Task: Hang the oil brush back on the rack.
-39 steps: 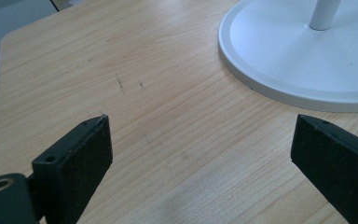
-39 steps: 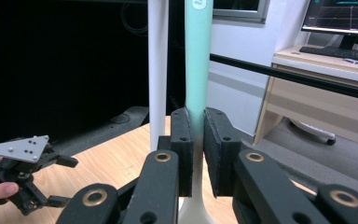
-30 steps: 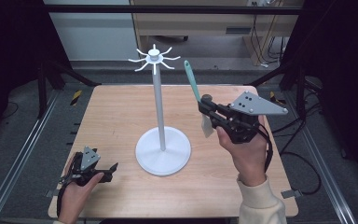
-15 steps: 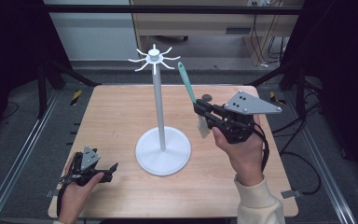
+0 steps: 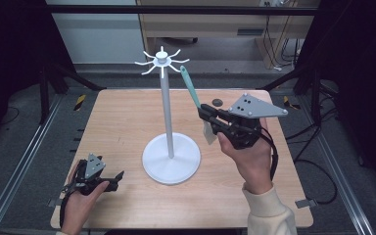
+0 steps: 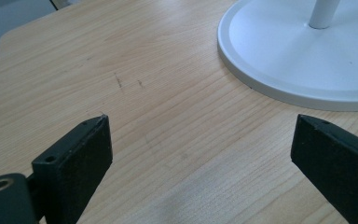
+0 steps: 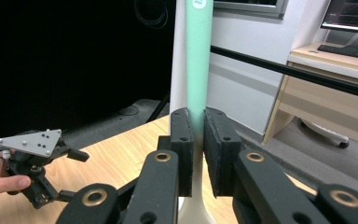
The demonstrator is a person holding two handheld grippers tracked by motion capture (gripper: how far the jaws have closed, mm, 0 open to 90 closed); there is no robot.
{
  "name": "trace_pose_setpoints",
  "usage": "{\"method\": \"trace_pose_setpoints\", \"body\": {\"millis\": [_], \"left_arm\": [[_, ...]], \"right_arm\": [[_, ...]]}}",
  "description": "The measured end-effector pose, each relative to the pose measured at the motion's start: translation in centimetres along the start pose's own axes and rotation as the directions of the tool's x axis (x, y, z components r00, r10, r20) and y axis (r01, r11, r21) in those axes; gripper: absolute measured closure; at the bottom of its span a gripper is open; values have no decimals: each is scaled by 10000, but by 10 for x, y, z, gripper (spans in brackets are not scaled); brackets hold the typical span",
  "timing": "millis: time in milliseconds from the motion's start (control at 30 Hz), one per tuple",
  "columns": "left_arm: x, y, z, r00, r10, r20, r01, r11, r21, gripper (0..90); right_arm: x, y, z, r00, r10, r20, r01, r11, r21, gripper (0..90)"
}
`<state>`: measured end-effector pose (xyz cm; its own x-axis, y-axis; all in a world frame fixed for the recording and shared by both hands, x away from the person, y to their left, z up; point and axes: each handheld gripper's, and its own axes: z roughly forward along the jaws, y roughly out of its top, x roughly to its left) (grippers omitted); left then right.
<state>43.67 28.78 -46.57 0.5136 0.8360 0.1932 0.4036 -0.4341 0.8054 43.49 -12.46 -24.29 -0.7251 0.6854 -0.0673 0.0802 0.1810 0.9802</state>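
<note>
A white stand [image 5: 166,112] with a round base [image 5: 172,159] and a ring of hooks [image 5: 161,61] on top rises from the middle of the wooden table [image 5: 122,117]. My right gripper [image 5: 204,113] is held above the table just right of the pole, shut on a utensil with a teal handle [image 5: 191,88] and a pale blade [image 5: 208,132] hanging below the jaws. The handle [image 7: 198,56] points up, its tip close to the hooks. My left gripper [image 5: 117,178] rests open at the table's front left, nothing between its jaws, the base [image 6: 298,60] ahead of it.
A small dark round object [image 5: 217,102] lies on the table behind the right gripper. Black frame bars run along both sides and across the top. A wooden desk [image 5: 210,24] with cables stands beyond the table.
The right gripper has carried the utensil a little to the left, bringing the handle's tip nearer the stand's hooks. The left gripper has stayed put.
</note>
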Motion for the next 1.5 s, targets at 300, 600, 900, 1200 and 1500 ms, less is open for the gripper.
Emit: {"method": "trace_pose_setpoints", "body": {"millis": [300, 600, 900, 1200, 1500], "left_arm": [[0, 0, 0, 10000, -3, 3, 3, 10000, -4, 49], [0, 0, 1, 10000, 5, 4, -5, 10000, 36, 49], [0, 0, 1, 10000, 9, 7, -9, 10000, 39, 48], [-1, 0, 1, 10000, 31, 25, -31, 10000, 52, 48], [-1, 0, 1, 10000, 51, 42, -51, 10000, 57, 49]], "right_arm": [[0, -2, 4, 10000, -6, 2, 6, 9998, 214, 827], [0, -1, 15, 9999, 60, -114, -57, 9996, 268, 827], [2, -2, 28, 9995, 192, -246, -185, 9994, 300, 826], [0, -4, 29, 9994, 263, -238, -258, 9994, 242, 825], [0, -6, 30, 9995, 264, -196, -260, 9994, 226, 824]]}}
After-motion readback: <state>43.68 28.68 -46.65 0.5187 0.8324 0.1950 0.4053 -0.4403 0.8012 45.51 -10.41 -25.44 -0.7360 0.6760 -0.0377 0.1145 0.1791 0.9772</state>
